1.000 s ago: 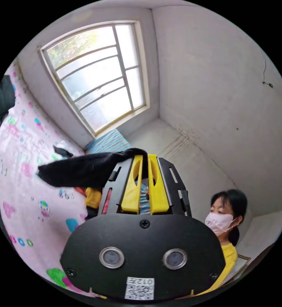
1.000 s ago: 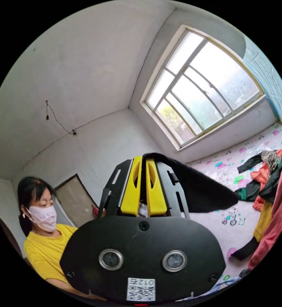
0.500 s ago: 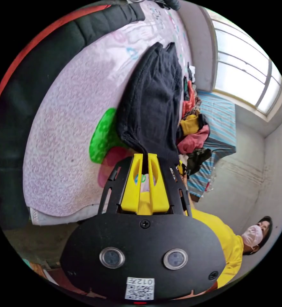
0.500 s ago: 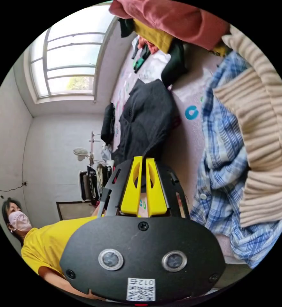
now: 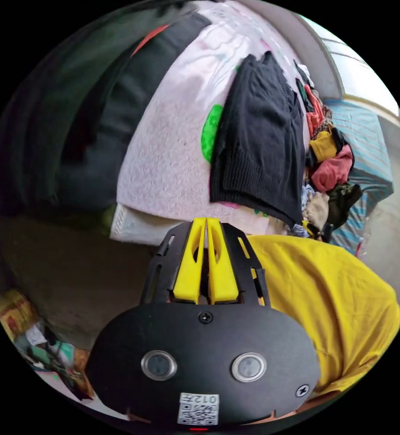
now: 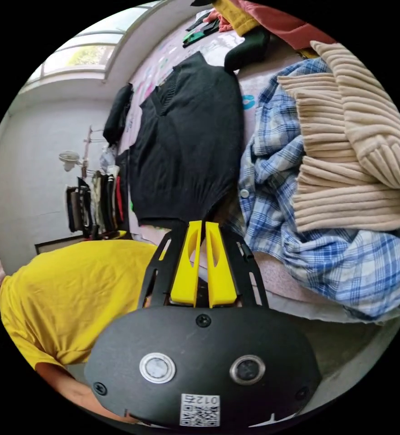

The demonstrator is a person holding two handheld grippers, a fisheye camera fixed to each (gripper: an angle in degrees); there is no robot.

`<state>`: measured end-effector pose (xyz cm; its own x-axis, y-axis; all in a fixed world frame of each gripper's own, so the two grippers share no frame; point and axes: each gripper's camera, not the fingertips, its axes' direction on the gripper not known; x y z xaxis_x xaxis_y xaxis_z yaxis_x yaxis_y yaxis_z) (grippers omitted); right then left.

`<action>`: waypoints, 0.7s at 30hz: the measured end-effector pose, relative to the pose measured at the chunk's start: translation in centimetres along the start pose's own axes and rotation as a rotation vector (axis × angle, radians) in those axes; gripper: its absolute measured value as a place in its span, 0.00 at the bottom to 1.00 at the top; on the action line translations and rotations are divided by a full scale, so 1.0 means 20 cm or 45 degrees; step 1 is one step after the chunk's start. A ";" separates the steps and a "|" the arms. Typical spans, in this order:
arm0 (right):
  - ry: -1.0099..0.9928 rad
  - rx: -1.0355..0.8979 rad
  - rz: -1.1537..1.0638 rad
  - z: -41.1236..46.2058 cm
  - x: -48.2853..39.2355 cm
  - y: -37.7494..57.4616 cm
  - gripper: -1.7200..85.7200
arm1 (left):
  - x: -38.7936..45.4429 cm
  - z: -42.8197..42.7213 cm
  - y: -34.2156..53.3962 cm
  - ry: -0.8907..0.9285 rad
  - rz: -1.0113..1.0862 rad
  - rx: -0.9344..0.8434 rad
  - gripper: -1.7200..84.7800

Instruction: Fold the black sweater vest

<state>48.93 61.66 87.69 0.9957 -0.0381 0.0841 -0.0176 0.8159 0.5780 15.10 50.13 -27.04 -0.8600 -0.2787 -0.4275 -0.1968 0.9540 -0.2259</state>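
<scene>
While both grippers were clamped on the black sweater vest's hem half a second ago, each has now let go and pulled back off the bed edge. Left gripper (image 5: 206,220): yellow jaws together, nothing between them, tips just short of the mattress edge. Right gripper (image 6: 201,223): jaws nearly together, thin gap, empty, tips just below the vest hem. Black sweater vest (image 5: 259,140) now lies flat on the pink printed bedsheet (image 5: 168,158), hem toward the person, V-neck away. Beside it in the right gripper view: a blue plaid shirt (image 6: 295,226) with a beige ribbed sweater (image 6: 349,154) on top. Person's yellow T-shirt (image 5: 331,299) sits between grippers and bed.
</scene>
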 end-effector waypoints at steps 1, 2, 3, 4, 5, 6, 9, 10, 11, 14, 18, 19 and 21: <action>0.081 0.007 0.005 -0.01 -0.03 -0.01 0.04 | 0.10 -0.03 -0.04 -0.087 0.071 0.061 0.04; 0.149 0.026 0.013 -0.03 -0.05 -0.02 0.04 | 0.15 -0.04 -0.07 -0.135 0.106 0.085 0.04; 0.182 0.036 0.018 -0.04 -0.07 -0.03 0.04 | 0.26 -0.05 -0.15 -0.243 0.162 0.122 0.05; 0.249 0.070 0.019 -0.06 -0.10 -0.05 0.04 | 0.37 -0.06 -0.25 -0.347 0.222 0.166 0.05; 0.291 0.115 0.009 -0.08 -0.14 -0.08 0.04 | 0.42 -0.06 -0.30 -0.392 0.247 0.193 0.06; 0.293 0.133 0.005 -0.08 -0.16 -0.09 0.03 | 0.52 -0.06 -0.42 -0.456 0.280 0.242 0.07; 0.208 0.205 0.004 -0.08 -0.24 -0.17 0.03 | 0.71 -0.05 -0.74 -0.553 0.347 0.317 0.09; 0.159 0.224 -0.009 -0.07 -0.27 -0.20 0.03 | 0.75 -0.04 -0.86 -0.586 0.350 0.329 0.10; 0.120 0.229 -0.019 -0.04 -0.30 -0.22 0.03 | 0.77 -0.04 -0.93 -0.603 0.348 0.328 0.10; 0.067 0.193 -0.029 0.05 -0.37 -0.26 0.03 | 0.86 -0.01 -1.18 -0.674 0.346 0.321 0.11; 0.011 0.152 0.002 0.16 -0.40 -0.29 0.02 | 0.92 0.08 -1.41 -0.738 0.361 0.250 0.10; -0.016 0.142 0.018 0.19 -0.40 -0.30 0.02 | 0.92 0.11 -1.45 -0.755 0.366 0.224 0.09; -0.044 0.129 0.031 0.22 -0.41 -0.33 0.02 | 0.92 0.15 -1.49 -0.774 0.377 0.184 0.07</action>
<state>40.42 54.07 86.84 0.9912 -0.0399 0.1262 -0.0529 0.7543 0.6544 6.63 16.35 -30.82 -0.4428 -0.0612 -0.8945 0.1065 0.9870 -0.1203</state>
